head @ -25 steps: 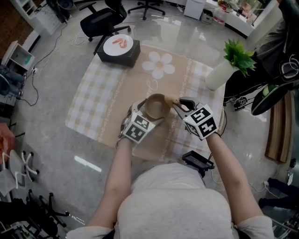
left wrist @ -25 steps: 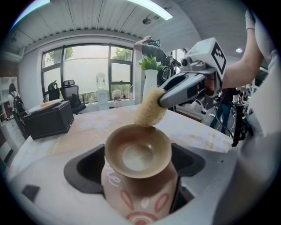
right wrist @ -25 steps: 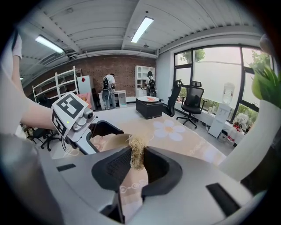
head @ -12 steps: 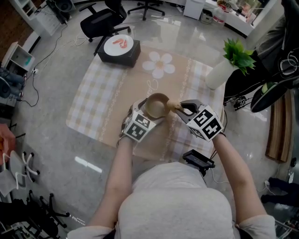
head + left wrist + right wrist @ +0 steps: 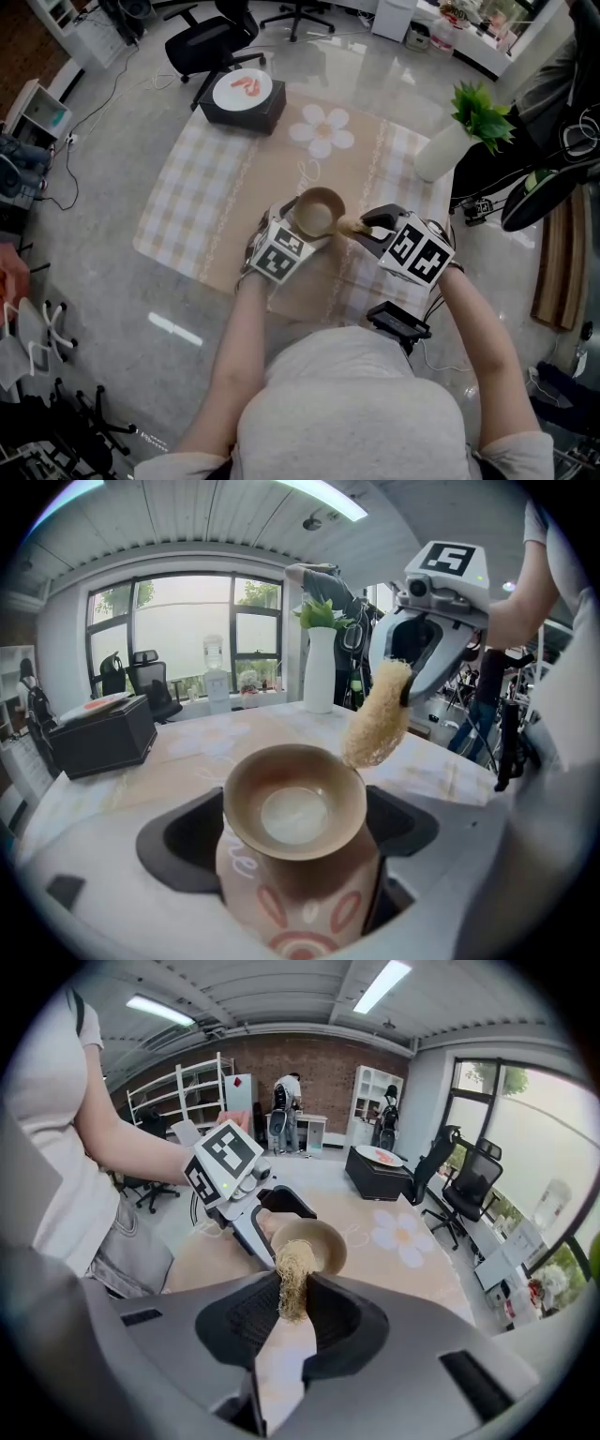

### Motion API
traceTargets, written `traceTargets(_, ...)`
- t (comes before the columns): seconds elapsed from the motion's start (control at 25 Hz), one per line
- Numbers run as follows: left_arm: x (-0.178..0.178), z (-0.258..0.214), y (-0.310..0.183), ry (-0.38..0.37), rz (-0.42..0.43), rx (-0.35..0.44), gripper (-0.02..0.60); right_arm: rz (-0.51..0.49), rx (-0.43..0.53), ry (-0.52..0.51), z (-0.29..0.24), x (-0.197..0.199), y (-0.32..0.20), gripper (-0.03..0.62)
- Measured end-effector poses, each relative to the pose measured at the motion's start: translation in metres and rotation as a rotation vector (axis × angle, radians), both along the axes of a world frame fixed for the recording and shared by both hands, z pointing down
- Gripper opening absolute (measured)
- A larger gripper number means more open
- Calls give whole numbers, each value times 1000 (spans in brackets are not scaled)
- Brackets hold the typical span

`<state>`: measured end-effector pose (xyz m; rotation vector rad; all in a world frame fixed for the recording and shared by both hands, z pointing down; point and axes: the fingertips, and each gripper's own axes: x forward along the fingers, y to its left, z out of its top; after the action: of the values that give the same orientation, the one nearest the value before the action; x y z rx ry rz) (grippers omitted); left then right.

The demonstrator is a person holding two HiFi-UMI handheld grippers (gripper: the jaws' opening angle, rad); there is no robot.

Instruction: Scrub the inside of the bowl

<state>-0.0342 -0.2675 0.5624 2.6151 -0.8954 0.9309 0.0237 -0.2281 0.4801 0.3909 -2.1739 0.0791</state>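
The tan bowl (image 5: 317,214), patterned on its outer wall, is held up off the floor in front of the person, tipped so that its open mouth faces back along the left gripper (image 5: 292,236), whose jaws are clenched on its body. The inside looks bare, with a pale round patch at the bottom. Just to the right of the bowl, the right gripper (image 5: 373,228) is clamped on a straw-coloured loofah scrubber (image 5: 350,227), whose free end sits at the bowl's right rim; whether it touches the rim cannot be told, but it is not down inside. The step in hand looks like bringing the scrubber into the bowl, with the scrubbing itself not yet under way. The next move calls for tipping the loofah over the rim and pressing it against the inner wall while the left gripper holds the bowl steady. Below the bowl lies a checked mat (image 5: 197,187) with a white flower print. Beyond the bowl, at the mat's far corner, a black box (image 5: 242,111) carries a white plate (image 5: 230,94) with something reddish on it. To the bowl's far right stands a white vase (image 5: 439,150) of green leaves. Nothing stands between scrubber and bowl.
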Motion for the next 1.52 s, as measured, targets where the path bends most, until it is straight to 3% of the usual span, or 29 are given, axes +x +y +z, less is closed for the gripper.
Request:
traceTargets(0.48,1,-1,-1,-3,10,0,463,-19,-48,-41,7,-13,-18,81)
traceTargets(0.92,1,0,-1,-9,17,-3,463,-160,-83,-59,5,-45,-9,81)
traceTargets(1.2,1,1,-1,-6,23,0,463,-194,-106,-84,10,-58,-12,80)
traceTargets(1.52,1,0,-1,-2,31,-1,463,-355,-133,-135,8,-68,-8,80)
